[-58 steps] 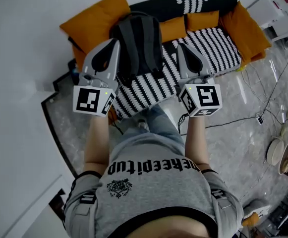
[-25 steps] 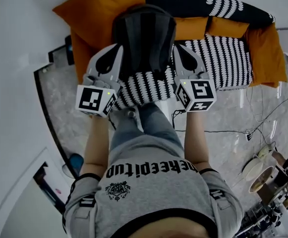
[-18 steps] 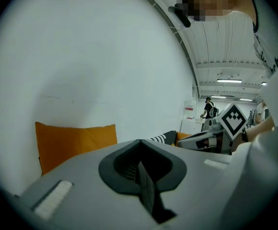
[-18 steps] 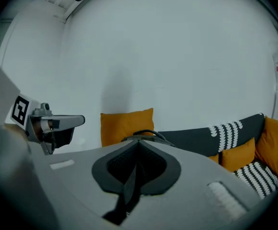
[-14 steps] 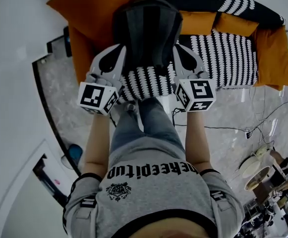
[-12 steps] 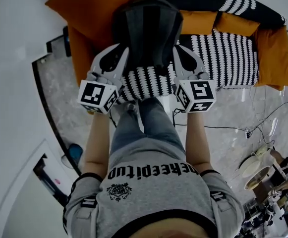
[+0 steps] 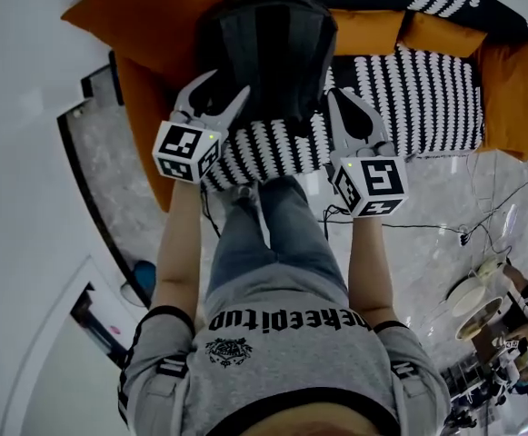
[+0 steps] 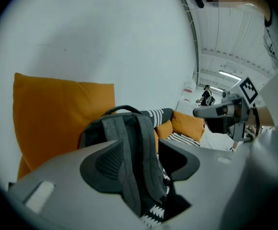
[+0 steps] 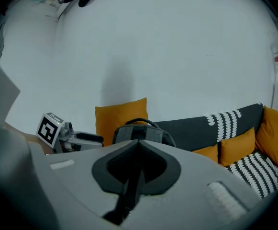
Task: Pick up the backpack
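**Two claws flank a backpack on a striped sofa**

Both forearms reach forward and slant down, with the left claw point(image 7: 229, 82) and right claw point(image 7: 337, 95) on either side of the dark backpack point(image 7: 268, 34). It stands upright on the sofa point(image 7: 418, 89) against an orange cushion point(image 7: 141, 21). The left claw's jaws have just been opening and stand spread, with a grey shoulder strap point(image 8: 129, 171) running between them. The right claw's jaws are pressed together on a dark strip of strap point(image 9: 124, 195).
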Demonstrator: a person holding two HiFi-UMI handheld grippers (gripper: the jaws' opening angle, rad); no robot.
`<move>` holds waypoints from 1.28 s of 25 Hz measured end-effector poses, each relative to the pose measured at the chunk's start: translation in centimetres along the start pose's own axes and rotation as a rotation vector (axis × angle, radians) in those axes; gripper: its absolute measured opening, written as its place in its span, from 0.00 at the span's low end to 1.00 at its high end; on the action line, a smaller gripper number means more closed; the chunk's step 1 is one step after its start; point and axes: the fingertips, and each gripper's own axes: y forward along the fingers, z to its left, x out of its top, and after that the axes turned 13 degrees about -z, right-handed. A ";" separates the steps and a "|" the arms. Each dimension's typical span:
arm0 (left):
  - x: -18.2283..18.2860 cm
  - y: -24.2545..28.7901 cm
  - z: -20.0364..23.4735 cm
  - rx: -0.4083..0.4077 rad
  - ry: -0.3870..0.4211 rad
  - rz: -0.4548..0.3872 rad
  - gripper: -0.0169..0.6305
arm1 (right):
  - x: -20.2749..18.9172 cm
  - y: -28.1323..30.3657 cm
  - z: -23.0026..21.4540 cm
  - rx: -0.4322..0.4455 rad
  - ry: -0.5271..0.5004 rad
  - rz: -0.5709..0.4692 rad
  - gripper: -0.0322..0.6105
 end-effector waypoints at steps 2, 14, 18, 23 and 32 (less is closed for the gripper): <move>-1.6 0.8 0.5 -0.010 -0.003 0.038 0.43 | -0.3 -0.2 -0.4 -0.008 -0.002 0.004 0.05; -8.6 4.3 3.8 -0.005 0.004 0.180 0.56 | -2.4 -2.4 -2.8 -0.059 -0.002 0.041 0.05; -10.4 4.9 4.0 -0.017 0.011 0.214 0.56 | -3.4 -2.9 -3.1 -0.066 -0.002 0.060 0.05; -11.5 5.2 4.1 -0.018 0.026 0.240 0.43 | -4.2 -3.1 -3.6 -0.073 0.004 0.074 0.05; -11.7 5.5 4.8 0.010 0.035 0.256 0.17 | -4.5 -3.5 -4.5 -0.080 0.013 0.073 0.05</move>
